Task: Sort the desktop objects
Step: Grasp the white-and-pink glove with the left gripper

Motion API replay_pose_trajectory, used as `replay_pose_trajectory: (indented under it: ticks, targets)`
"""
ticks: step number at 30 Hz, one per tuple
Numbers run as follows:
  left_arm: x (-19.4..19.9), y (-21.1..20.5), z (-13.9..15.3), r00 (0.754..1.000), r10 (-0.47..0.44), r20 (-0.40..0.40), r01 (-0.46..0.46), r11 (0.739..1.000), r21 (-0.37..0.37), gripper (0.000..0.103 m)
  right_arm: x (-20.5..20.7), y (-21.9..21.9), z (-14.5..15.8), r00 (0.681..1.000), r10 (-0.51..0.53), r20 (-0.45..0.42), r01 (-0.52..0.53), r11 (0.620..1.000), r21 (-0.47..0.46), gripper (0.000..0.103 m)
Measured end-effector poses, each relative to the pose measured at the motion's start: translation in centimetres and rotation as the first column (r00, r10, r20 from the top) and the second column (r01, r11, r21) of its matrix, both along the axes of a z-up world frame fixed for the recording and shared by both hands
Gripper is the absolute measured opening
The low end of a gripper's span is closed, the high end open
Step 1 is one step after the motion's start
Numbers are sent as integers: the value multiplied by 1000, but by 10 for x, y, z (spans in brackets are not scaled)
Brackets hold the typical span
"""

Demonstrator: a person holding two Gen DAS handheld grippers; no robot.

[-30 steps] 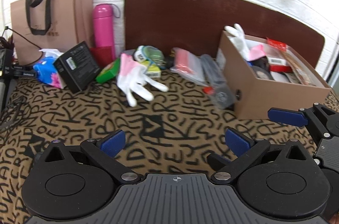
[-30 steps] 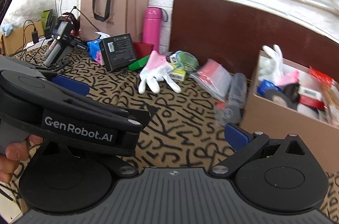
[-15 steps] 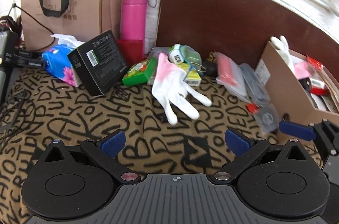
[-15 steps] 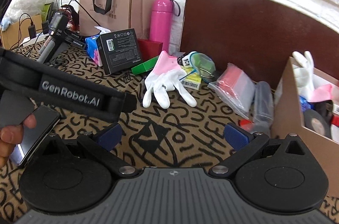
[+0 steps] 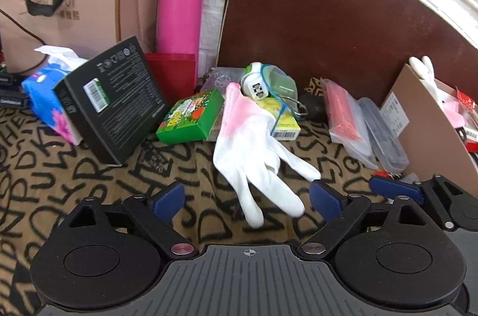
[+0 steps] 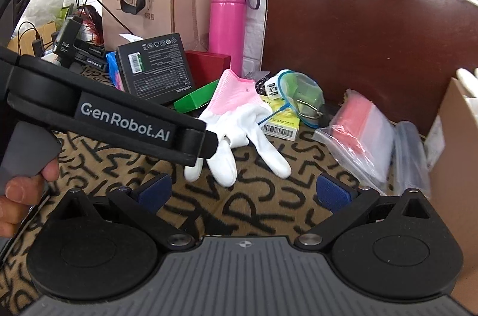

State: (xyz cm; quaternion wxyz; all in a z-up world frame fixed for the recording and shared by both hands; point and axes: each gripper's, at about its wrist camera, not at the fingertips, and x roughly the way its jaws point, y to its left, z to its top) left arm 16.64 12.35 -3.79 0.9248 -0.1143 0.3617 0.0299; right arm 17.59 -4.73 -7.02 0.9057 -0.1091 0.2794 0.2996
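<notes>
Left wrist view: the left gripper (image 5: 246,201) is hanging spread wide over one white glove (image 5: 254,148) lying on the lettered cloth (image 5: 74,181); a cardboard box (image 5: 424,118) at right is holding another glove (image 5: 425,73).

Right wrist view: the right gripper (image 6: 243,193) is also gaping, empty, just before the glove (image 6: 236,124); two plastic bags (image 6: 361,127) are lying beside the box (image 6: 454,136).

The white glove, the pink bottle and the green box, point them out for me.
white glove (image 5: 251,148), left wrist view, on the palm.
pink bottle (image 5: 179,8), left wrist view, on the body.
green box (image 5: 191,115), left wrist view, on the printed top face.
</notes>
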Motion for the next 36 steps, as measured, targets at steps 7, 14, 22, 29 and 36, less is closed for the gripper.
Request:
replay_pose_trajectory:
  ticks: [7, 14, 22, 29, 36]
  targets:
    - [32, 5, -15, 999, -12, -32, 11, 1000, -24, 83, 28, 14, -12, 999, 32, -20, -31, 999, 7, 96]
    - [45, 10, -25, 998, -12, -57, 9, 999, -44, 49, 47, 21, -21, 998, 38, -48, -37, 999, 30, 81]
    - [45, 13, -23, 999, -28, -44, 24, 996, -86, 9, 49, 26, -24, 995, 78, -69, -76, 997, 30, 45]
    - [23, 5, -10, 999, -33, -6, 33, 997, -76, 2, 34, 26, -14, 990, 118, -72, -115, 993, 41, 21]
    - [-22, -6, 15, 999, -8, 45, 11, 997, -74, 2, -2, 15, 12, 984, 174, -41, -171, 983, 65, 19]
